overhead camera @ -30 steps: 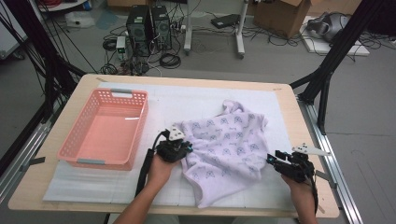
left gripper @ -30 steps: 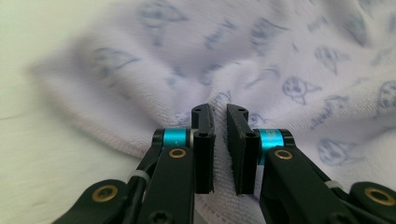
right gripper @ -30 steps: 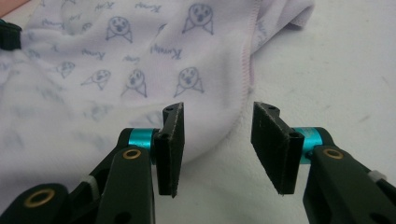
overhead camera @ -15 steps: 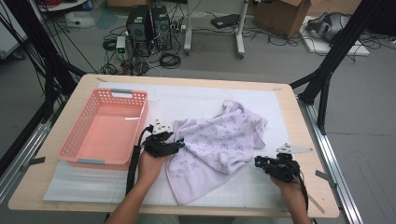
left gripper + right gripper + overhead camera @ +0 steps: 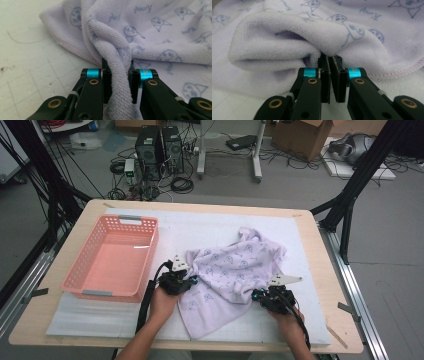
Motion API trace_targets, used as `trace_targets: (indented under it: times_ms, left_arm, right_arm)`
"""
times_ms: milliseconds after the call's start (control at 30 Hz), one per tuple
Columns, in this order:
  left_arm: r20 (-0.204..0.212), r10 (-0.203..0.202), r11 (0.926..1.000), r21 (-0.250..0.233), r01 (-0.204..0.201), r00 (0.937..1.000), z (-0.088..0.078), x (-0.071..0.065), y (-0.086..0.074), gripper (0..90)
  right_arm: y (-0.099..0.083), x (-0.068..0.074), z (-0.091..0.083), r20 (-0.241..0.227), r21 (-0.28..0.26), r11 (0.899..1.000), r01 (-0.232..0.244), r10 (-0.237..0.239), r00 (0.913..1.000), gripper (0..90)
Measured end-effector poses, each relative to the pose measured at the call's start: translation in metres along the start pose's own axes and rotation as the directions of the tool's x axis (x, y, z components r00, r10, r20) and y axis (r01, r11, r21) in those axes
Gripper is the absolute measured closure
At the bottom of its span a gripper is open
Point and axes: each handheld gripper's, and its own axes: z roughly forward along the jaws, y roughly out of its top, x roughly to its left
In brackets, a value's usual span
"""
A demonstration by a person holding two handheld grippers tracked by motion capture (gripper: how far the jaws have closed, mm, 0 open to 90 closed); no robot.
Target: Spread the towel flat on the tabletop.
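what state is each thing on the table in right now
towel: crumpled on the white mat, pinched at two edges
basket: upright, empty, left of the towel
left tool: shut on a bunched fold of towel
right tool: shut on a thin fold of towel
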Motion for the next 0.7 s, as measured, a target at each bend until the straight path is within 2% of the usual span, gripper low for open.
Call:
trace_targets:
  times_ms: [33, 67, 133, 200, 267, 467, 533, 600, 633, 667, 700]
  left_arm:
    - [-0.001, -0.018, 0.9998, -0.01, 0.018, 0.9998, -0.002, 0.002, -0.002, 80.4]
    - [-0.015, -0.019, 0.9996, -0.021, 0.019, 0.9997, -0.005, 0.003, -0.003, 80.9]
    - [-0.014, -0.019, 0.9996, -0.021, 0.018, 0.9997, -0.01, 0.006, -0.005, 81.1]
    - [-0.016, -0.021, 0.9994, -0.028, 0.021, 0.9996, -0.015, 0.008, -0.006, 81.1]
    - [-0.009, -0.028, 0.9992, -0.03, 0.027, 0.9996, -0.017, 0.009, -0.008, 81.3]
    - [0.053, -0.035, 0.9991, -0.021, 0.036, 0.998, -0.019, 0.004, -0.01, 80.1]
    - [0.06, -0.052, 0.998, -0.033, 0.054, 0.9969, -0.019, 0.001, -0.011, 73.4]
    - [0.073, -0.07, 0.9967, -0.037, 0.073, 0.9949, -0.018, 0.0, -0.01, 54.9]
    - [0.073, -0.075, 0.9961, -0.041, 0.078, 0.9945, -0.018, 0.0, -0.01, 48.7]
    - [0.08, -0.076, 0.9962, -0.038, 0.079, 0.9939, -0.018, -0.001, -0.01, 45.8]
    - [0.089, -0.074, 0.9966, -0.031, 0.077, 0.9933, -0.017, -0.001, -0.01, 45.5]
  right_arm:
    - [-0.001, -0.001, -0.002, -0.011, 0.0, 1.0, -0.008, 0.008, 0.9999, 87.0]
    - [-0.002, -0.003, -0.005, -0.016, 0.001, 1.0, -0.011, 0.011, 0.9998, 87.1]
    - [-0.007, -0.006, -0.014, -0.006, 0.011, 1.0, -0.014, 0.014, 0.9999, 87.2]
    - [-0.014, -0.009, -0.028, 0.025, 0.023, 1.0, -0.002, 0.001, 0.9997, 87.3]
    - [-0.023, -0.014, -0.045, 0.051, 0.018, 1.0, -0.02, 0.019, 0.9985, 87.3]
    - [-0.058, -0.021, -0.097, 0.12, 0.047, 0.996, -0.078, 0.072, 0.9902, 87.3]
    - [-0.066, -0.018, -0.108, 0.128, 0.059, 0.993, -0.098, 0.09, 0.9877, 87.2]
    - [-0.068, -0.017, -0.112, 0.148, 0.062, 0.993, -0.103, 0.093, 0.9846, 83.9]
    - [-0.066, -0.017, -0.114, 0.151, 0.047, 0.992, -0.114, 0.106, 0.9829, 78.2]
    - [-0.062, -0.017, -0.115, 0.162, 0.014, 0.993, -0.119, 0.115, 0.98, 69.3]
    - [-0.058, -0.018, -0.116, 0.16, -0.023, 0.992, -0.124, 0.126, 0.9791, 65.0]
